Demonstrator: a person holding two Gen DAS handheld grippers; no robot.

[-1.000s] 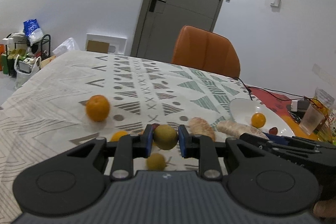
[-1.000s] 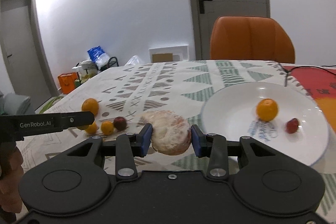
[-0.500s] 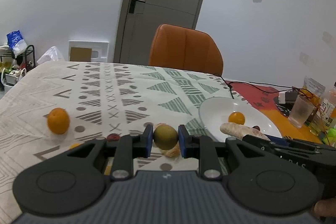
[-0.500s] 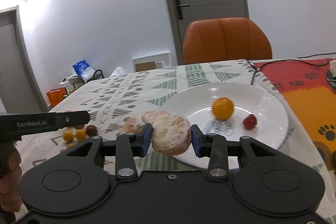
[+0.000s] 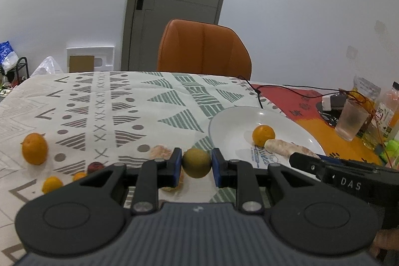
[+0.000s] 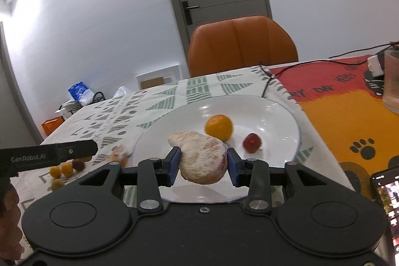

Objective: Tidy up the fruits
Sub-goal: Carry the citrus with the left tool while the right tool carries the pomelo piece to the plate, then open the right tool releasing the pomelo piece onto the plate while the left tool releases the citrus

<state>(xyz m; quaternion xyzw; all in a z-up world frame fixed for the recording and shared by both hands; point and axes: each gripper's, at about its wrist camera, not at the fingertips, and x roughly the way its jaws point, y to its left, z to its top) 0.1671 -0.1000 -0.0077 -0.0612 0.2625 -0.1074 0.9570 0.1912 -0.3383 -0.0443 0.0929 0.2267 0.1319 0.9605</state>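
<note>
My left gripper (image 5: 196, 163) is shut on a small olive-green round fruit (image 5: 196, 162), held above the patterned tablecloth just left of the white plate (image 5: 232, 121). My right gripper (image 6: 202, 162) is shut on a peeled pomelo segment (image 6: 202, 157) and holds it over the near part of the plate (image 6: 279, 116). An orange (image 6: 219, 127) and a small red fruit (image 6: 251, 142) lie on the plate. The right gripper and its segment (image 5: 286, 147) also show in the left wrist view.
On the cloth to the left lie an orange (image 5: 34, 148), small orange fruits (image 5: 51, 185), a dark red fruit (image 5: 95, 166) and a peeled piece (image 5: 159, 151). An orange chair (image 5: 203, 49) stands behind the table. A glass (image 5: 351, 120), bottles and cables sit at the right; a phone (image 6: 387, 193) lies near right.
Both grippers have swung right toward the plate with their fruits held. The pomelo segment has gone from beside the plate to over its near part.
</note>
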